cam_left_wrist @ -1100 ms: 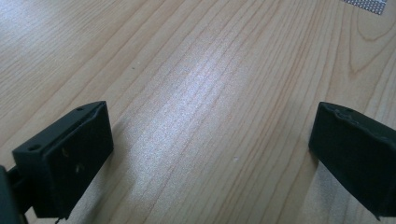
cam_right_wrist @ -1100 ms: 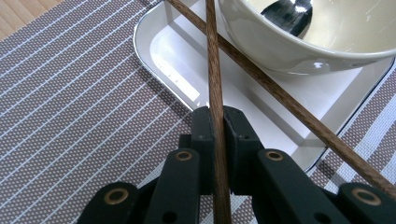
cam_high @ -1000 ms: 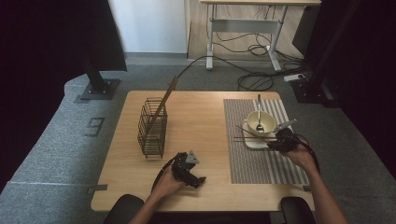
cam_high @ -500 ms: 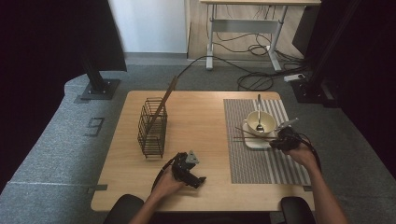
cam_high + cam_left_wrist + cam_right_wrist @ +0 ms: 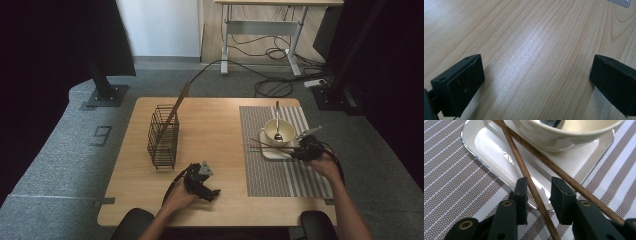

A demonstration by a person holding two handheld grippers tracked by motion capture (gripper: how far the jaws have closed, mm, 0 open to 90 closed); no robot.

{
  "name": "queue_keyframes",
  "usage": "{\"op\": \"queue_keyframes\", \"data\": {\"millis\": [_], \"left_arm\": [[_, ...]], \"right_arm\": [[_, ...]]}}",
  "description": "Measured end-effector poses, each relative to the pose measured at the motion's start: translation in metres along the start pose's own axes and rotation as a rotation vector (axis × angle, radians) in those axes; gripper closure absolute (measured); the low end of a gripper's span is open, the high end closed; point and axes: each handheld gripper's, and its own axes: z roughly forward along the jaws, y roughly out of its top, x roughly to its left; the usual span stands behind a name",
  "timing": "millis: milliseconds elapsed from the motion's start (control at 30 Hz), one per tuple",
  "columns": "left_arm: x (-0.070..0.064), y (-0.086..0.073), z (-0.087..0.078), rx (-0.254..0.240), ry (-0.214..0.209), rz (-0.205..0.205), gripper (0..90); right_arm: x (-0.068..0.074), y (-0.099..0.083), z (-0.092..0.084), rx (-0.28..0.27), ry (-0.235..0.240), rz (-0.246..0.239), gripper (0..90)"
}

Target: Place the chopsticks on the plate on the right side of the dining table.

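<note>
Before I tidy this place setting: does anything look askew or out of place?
Yes. The two chopsticks lie crossed over the white tray beside the bowl, ends overhanging the striped mat. The right gripper, jaws just opening, straddles one without pressing it. A long wooden stick leans out of the wire basket.

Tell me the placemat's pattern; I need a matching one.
The placemat is woven in grey-brown and white stripes, clearest in the right gripper view.

Pale wooden tabletop (image 5: pixel 220 125) — a few things set out on it.
Near the left end, a black wire basket (image 5: pixel 163 136), upright, a long wooden stick (image 5: pixel 176 107) leaning out of it. On the right half, a striped placemat (image 5: pixel 280 172), flat — bearing a small white tray (image 5: pixel 272 151) at its far part. Near the front edge, the left tongs (image 5: pixel 212 193), resting on bare wood.
</note>
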Motion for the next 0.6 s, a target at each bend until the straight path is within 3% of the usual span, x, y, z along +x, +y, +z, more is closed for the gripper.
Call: {"op": "queue_keyframes", "data": {"millis": [267,600], "left_arm": [[0.000,0.000,0.000,0.000,0.000,0.000,0.0],[0.000,0.000,0.000,0.000,0.000,0.000,0.0]], "right_arm": [[-0.004,-0.006,-0.002,-0.018,-0.091,0.010,49.4],[-0.014,-0.006,-0.001,-0.021,-0.158,0.065,47.2]]}}
